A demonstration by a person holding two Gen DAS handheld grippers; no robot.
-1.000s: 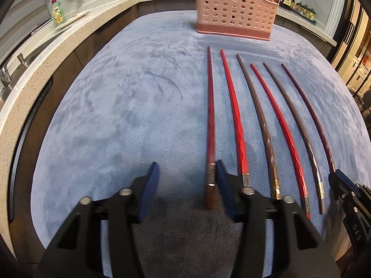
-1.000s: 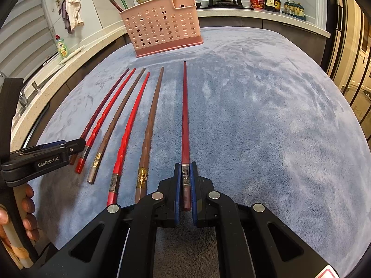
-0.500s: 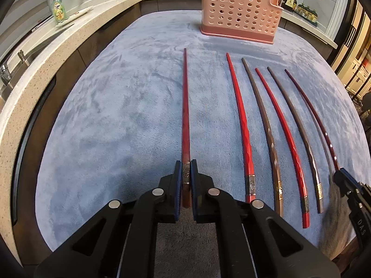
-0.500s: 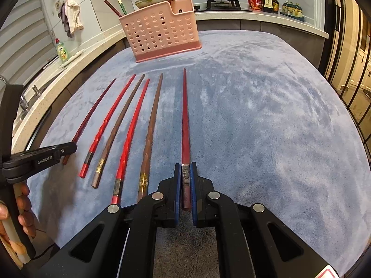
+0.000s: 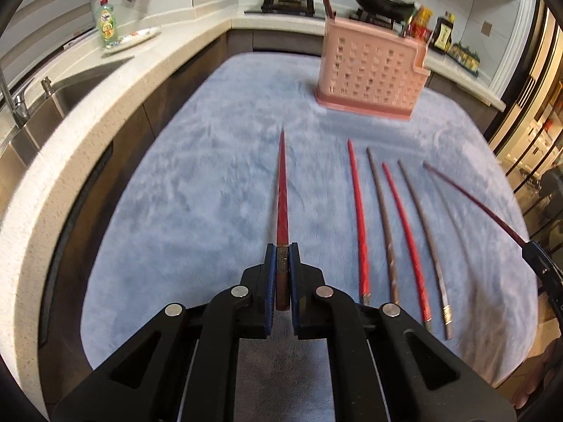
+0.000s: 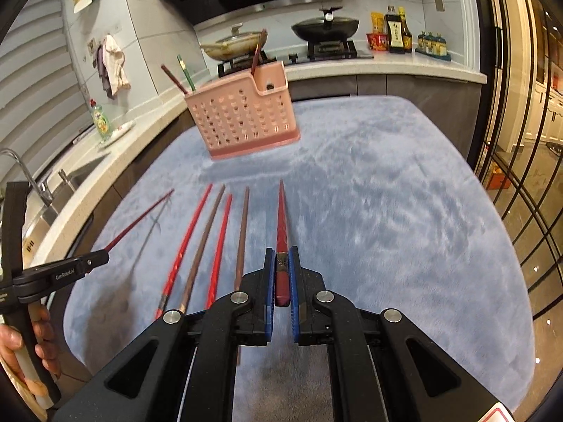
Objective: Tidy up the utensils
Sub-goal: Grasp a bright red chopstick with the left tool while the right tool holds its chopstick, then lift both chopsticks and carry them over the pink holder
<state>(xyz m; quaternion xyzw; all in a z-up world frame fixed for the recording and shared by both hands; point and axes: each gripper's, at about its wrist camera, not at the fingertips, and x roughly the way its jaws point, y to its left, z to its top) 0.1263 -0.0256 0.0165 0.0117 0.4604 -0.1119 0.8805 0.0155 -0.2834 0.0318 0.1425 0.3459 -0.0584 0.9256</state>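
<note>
My left gripper (image 5: 281,251) is shut on the thick end of a dark red chopstick (image 5: 281,190), lifted above the blue mat (image 5: 197,190). My right gripper (image 6: 281,255) is shut on another dark red chopstick (image 6: 281,218), also lifted; in the left wrist view that chopstick (image 5: 471,200) rises from the right gripper's tip (image 5: 538,260). In the right wrist view the left gripper (image 6: 95,258) holds its chopstick (image 6: 140,218) in the air. Several red and brown chopsticks (image 5: 359,218) lie side by side on the mat. A pink perforated utensil basket (image 5: 369,70) stands at the mat's far end.
A stone counter with a sink and tap (image 5: 14,105) curves along the left, with a dish soap bottle (image 5: 105,23) on it. A stove with pans (image 6: 323,31) and sauce bottles (image 6: 396,31) stand behind the basket. The basket (image 6: 242,119) holds a few chopsticks.
The left gripper shut on the leftmost chopstick. Both grippers have since lifted their chopsticks off the mat and tilted up, so the basket and stove show more.
</note>
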